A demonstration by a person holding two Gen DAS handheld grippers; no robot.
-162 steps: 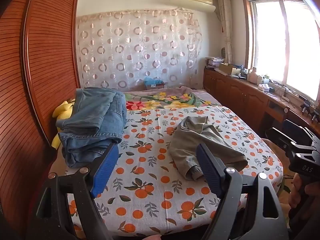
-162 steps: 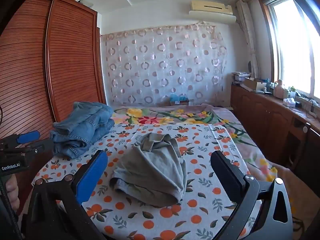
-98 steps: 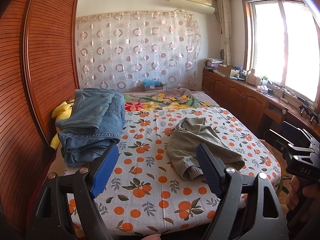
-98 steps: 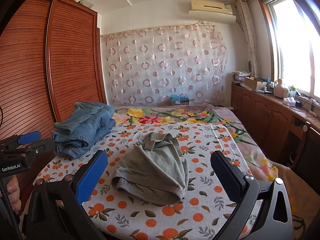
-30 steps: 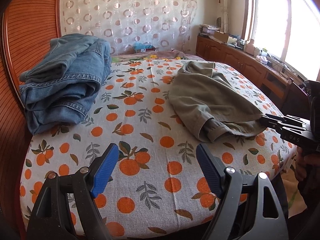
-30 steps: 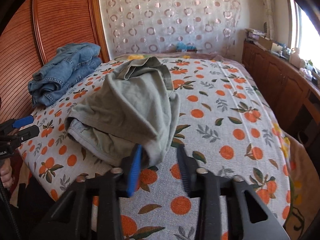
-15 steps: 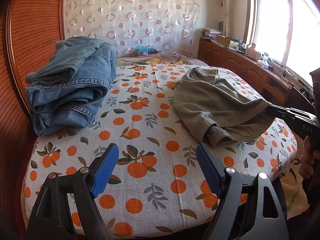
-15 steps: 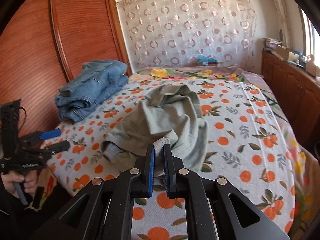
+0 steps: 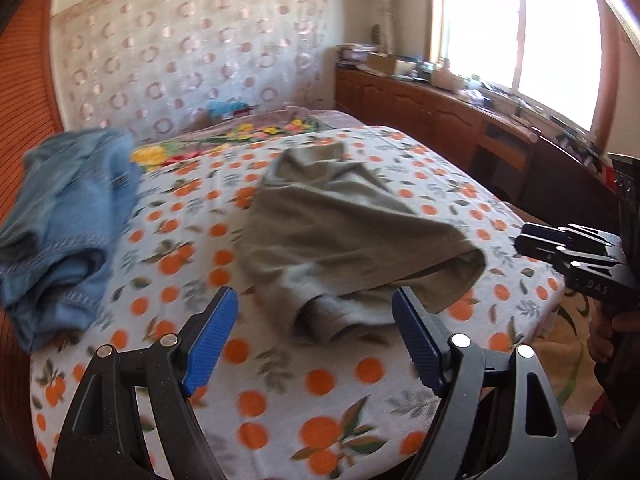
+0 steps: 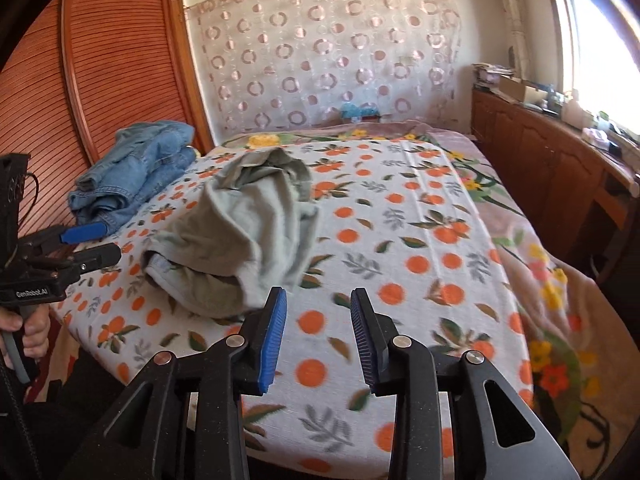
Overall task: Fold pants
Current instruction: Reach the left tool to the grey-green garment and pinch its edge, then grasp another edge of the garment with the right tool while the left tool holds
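pants (image 10: 240,232) – soft, light, limp heap on bed (image 10: 420,240) | hold: hem or waistband edge | left hand-held gripper (image 9: 316,340) spread, empty | right hand-held gripper (image 10: 318,324) just opening, nothing between – apart from cloth

Bed (image 10: 420,240): right half and near edge bare sheet, open for a gripper to pass. Crumpled olive pants (image 10: 244,224) heap sits left of centre, near the front edge. Denim pile (image 10: 132,168) blocks the far left edge, against the wooden wardrobe (image 10: 100,80). Wooden cabinets (image 10: 560,168) run close along the bed's right edge, narrow gap there
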